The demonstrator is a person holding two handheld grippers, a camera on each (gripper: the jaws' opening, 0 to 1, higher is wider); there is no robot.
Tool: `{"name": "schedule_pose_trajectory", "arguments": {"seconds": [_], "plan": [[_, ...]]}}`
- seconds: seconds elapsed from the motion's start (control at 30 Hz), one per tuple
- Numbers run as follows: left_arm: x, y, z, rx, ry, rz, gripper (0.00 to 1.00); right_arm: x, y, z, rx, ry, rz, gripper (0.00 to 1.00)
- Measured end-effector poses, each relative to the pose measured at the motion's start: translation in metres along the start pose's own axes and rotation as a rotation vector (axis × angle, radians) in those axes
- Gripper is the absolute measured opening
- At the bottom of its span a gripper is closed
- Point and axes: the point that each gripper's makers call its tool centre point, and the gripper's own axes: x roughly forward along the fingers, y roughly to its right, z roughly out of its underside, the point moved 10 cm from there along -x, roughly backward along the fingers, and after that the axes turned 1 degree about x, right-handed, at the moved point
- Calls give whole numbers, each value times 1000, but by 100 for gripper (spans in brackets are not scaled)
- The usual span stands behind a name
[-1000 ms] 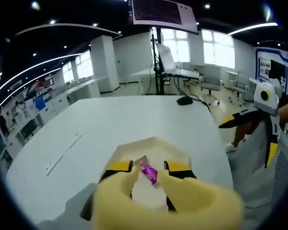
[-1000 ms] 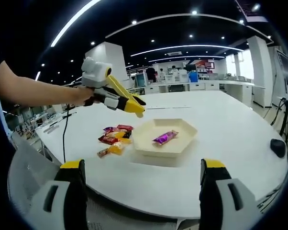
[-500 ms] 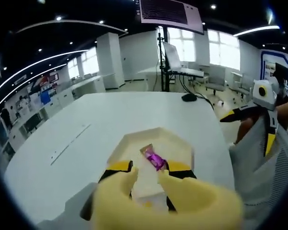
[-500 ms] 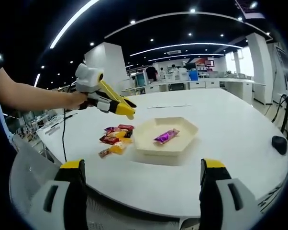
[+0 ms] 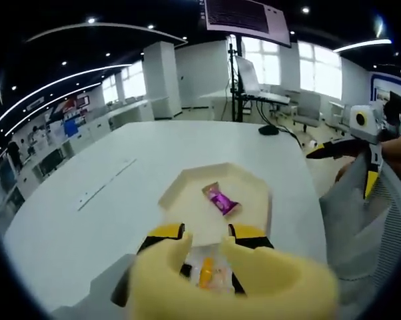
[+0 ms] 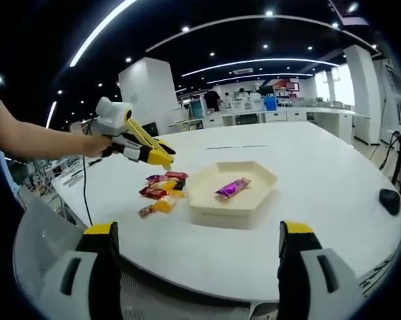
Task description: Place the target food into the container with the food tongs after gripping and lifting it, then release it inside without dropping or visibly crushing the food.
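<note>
A white tabletop [image 6: 334, 180] carries a cream six-sided tray [image 6: 207, 195] near its middle, with a purple-wrapped snack [image 6: 231, 188] lying inside the tray and a small heap of wrapped snacks [image 6: 159, 193] on the tabletop just beside the tray. The left claw [image 6: 159, 156] hovers above that heap with its yellow tongs drawn together and nothing between them. The right claw [image 6: 197, 267] stands wide apart and empty at the tabletop's near edge.
</note>
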Motion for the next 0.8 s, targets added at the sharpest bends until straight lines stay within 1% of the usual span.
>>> {"name": "schedule_pose_trajectory", "arguments": {"seconds": [0.4,0.63,0.8], "plan": [[-20,-1,33,-15,-39,-17,23,0,0,0,1,-10,-3,99],[-27,-2,47,-18,-60,-17,23,1,-1,1,3,-15,-3,99],[-29,-4,54,-6,-80,-9,23,1,-1,1,5,-17,-1,99]]}}
